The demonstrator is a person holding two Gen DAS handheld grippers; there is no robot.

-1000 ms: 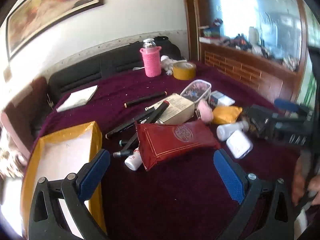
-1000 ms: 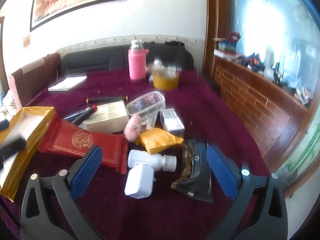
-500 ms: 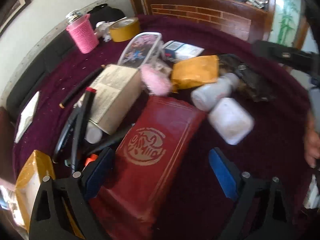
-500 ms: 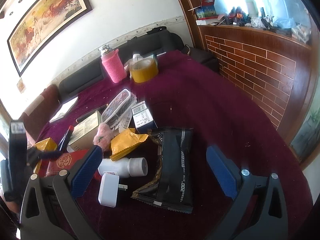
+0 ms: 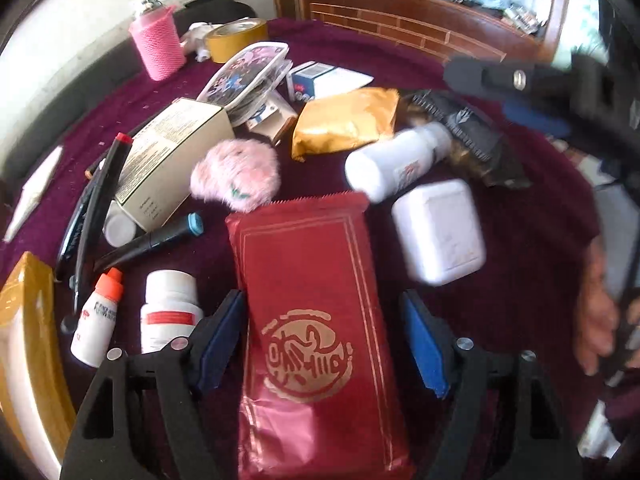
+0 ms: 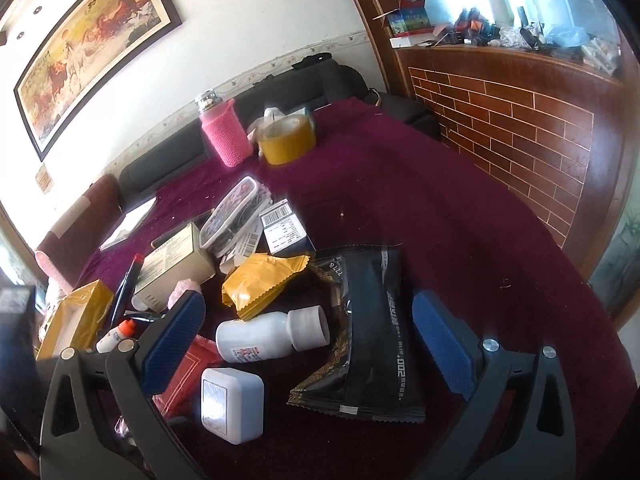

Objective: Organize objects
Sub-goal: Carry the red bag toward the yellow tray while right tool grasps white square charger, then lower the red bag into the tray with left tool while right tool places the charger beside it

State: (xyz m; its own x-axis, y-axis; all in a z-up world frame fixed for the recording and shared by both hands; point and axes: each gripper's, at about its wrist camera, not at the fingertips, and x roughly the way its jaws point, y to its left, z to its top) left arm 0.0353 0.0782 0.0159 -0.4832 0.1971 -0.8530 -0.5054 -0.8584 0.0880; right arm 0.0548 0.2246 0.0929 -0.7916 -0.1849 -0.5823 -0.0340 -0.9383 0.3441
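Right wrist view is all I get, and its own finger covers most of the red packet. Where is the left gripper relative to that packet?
Observer: The left gripper straddles the red packet. Its jaws have just been closing, and the packet lies between the blue pads, with a gap still showing on the right side.
Operator: Is anything crowding it on the left?
Observer: Yes, a white pill bottle with a red label sits right beside the left pad.
Operator: Which face of the packet is up?
Observer: The face with the gold round emblem and a gold border.
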